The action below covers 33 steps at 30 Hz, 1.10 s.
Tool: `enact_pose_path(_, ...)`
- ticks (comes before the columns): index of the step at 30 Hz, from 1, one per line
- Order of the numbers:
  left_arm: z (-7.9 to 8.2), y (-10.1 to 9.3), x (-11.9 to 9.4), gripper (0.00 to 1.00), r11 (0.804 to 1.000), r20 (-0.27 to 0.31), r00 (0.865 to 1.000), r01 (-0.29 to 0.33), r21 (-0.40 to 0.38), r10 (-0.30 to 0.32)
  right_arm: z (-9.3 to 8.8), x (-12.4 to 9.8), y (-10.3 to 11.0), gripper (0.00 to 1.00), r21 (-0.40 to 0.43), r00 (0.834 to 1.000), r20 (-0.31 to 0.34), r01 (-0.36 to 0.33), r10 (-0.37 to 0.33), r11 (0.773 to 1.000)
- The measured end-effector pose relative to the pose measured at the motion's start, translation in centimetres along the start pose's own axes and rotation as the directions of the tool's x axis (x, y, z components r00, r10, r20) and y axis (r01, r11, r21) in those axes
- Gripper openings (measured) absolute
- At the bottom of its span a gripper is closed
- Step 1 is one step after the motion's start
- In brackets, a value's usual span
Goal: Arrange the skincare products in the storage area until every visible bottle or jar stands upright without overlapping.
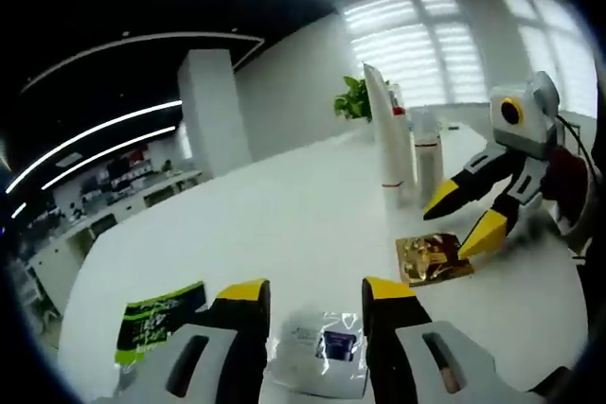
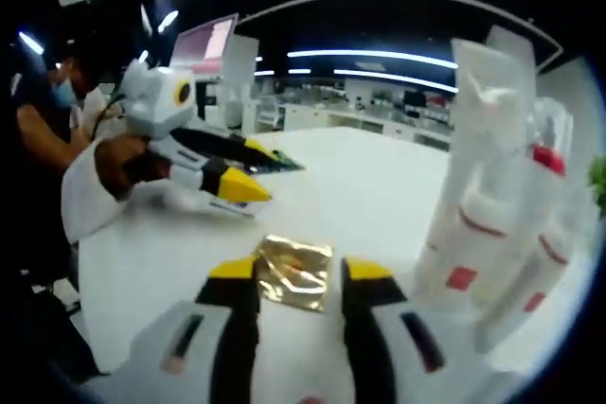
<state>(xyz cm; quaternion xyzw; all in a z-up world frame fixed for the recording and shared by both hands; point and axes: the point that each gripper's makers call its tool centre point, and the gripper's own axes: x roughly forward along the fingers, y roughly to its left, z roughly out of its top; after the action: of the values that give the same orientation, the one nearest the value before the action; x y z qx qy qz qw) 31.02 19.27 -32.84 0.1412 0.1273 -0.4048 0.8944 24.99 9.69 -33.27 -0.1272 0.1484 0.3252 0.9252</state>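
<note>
Open-plan office or lab, strip lights (image 1: 95,144), long white benches (image 1: 114,210), blinds (image 1: 412,54)

Ceiling light strips (image 1: 104,144) and daylight through the window blinds (image 1: 417,40) are lighting the white table (image 1: 284,224) evenly, leaving only faint shadows and washing out the window area. Fisheye distortion is bending lines hard toward the edges in both views. In the right gripper view the white tubes (image 2: 492,224) are blurring and overexposing, and the gold sachet (image 2: 294,272) is catching glare.
</note>
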Motion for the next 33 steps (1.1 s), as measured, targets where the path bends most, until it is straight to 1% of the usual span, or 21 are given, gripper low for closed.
enact_pose_path(2,-0.4,0.1,-0.1,0.4,1.0,-0.012,1.0,0.004,-0.007,-0.004,-0.3,0.4,0.1,0.36,0.001,1.0,-0.019,0.002,-0.002,1.0)
enact_pose_path(5,-0.9,0.2,-0.2,0.42,0.998,-0.028,0.999,0.019,-0.053,-0.021,-0.5,0.7,0.2,0.37,0.001,0.999,-0.035,0.002,-0.002,1.0)
enact_pose_path(7,-1.2,0.2,-0.3,0.43,0.998,-0.039,0.999,0.019,-0.054,-0.021,-0.6,0.9,0.5,0.37,0.01,0.999,-0.038,-0.008,0.008,1.0)
enact_pose_path(10,-2.3,0.2,-0.2,0.42,0.998,-0.086,0.996,0.023,-0.052,-0.027,-0.6,1.2,0.9,0.37,0.025,0.999,-0.044,-0.024,0.025,0.999)
enact_pose_path(11,-2.2,0.2,-0.2,0.42,0.995,-0.078,0.996,0.027,-0.1,-0.035,-0.5,1.2,0.9,0.37,0.027,0.999,-0.046,-0.025,0.026,0.999)
enact_pose_path(13,-2.4,0.6,-0.4,0.42,0.991,-0.082,0.996,0.018,-0.134,-0.029,-0.6,1.3,0.9,0.38,0.039,0.998,-0.051,-0.027,0.029,0.999)
enact_pose_path(15,-2.5,0.8,-0.6,0.41,0.99,-0.083,0.996,0.019,-0.139,-0.03,-0.6,1.6,0.8,0.38,0.056,0.998,-0.053,-0.03,0.033,0.998)
enact_pose_path(18,-2.6,0.6,-0.8,0.34,0.989,-0.081,0.996,0.029,-0.142,-0.041,-0.6,1.6,0.9,0.38,0.069,0.998,-0.053,-0.032,0.036,0.997)
enact_pose_path(20,-2.6,0.5,-0.9,0.33,0.987,-0.079,0.996,0.033,-0.156,-0.046,-0.5,1.7,0.9,0.38,0.071,0.998,-0.054,-0.032,0.036,0.997)
enact_pose_path(23,-2.9,0.6,-1.4,0.34,0.986,-0.088,0.995,0.02,-0.164,-0.035,-0.5,1.8,1.4,0.38,0.067,0.997,-0.054,-0.052,0.055,0.996)
enact_pose_path(26,-3.3,0.8,-2.1,0.34,0.983,-0.1,0.995,-0.008,-0.181,-0.01,-0.3,2.1,2.1,0.38,0.066,0.996,-0.049,-0.071,0.074,0.995)
enact_pose_path(28,-3.7,0.9,-2.7,0.34,0.977,-0.097,0.995,-0.015,-0.211,-0.006,-0.2,2.3,2.7,0.38,0.059,0.995,-0.043,-0.084,0.086,0.995)
enact_pose_path(31,-4.0,1.0,-3.3,0.32,0.975,-0.095,0.995,-0.029,-0.221,0.008,-0.1,2.5,3.4,0.38,0.055,0.993,-0.04,-0.105,0.108,0.993)
enact_pose_path(33,-4.2,1.1,-3.8,0.32,0.973,-0.108,0.994,-0.041,-0.228,0.017,0.0,2.6,3.9,0.38,0.052,0.992,-0.043,-0.118,0.121,0.992)
